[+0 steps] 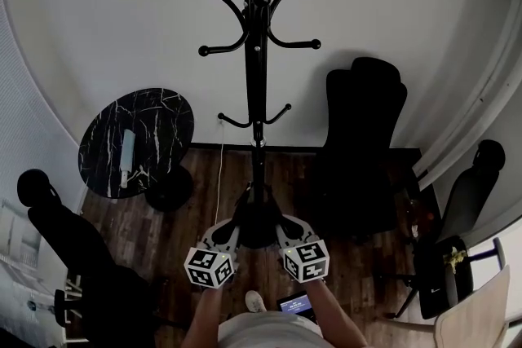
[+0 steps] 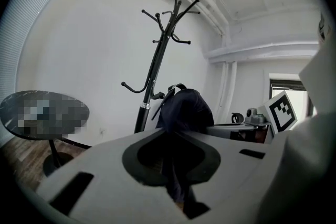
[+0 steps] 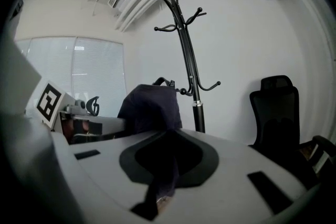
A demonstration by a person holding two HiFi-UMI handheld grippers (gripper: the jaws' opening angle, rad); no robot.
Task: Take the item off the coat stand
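The black coat stand [image 1: 256, 53] rises against the white wall, and all the hooks I can see are bare. A dark navy bag [image 1: 258, 226] with a loop handle hangs low in front of the stand's base, held between both grippers. My left gripper [image 1: 234, 231] is shut on the bag's left side, and the cloth [image 2: 184, 107] is pinched in its jaws [image 2: 176, 170]. My right gripper [image 1: 282, 231] is shut on the other side, with the cloth [image 3: 152, 107] running down between its jaws [image 3: 167, 168]. Whether the bag touches the pole [image 2: 152, 86] is hidden.
A round black marble table [image 1: 139, 138] stands left of the stand, a black office chair [image 1: 363, 143] right of it. More chairs sit at the left [image 1: 65, 240] and right [image 1: 469, 200]. A white cable [image 1: 220, 175] hangs down the wall. The floor is dark wood.
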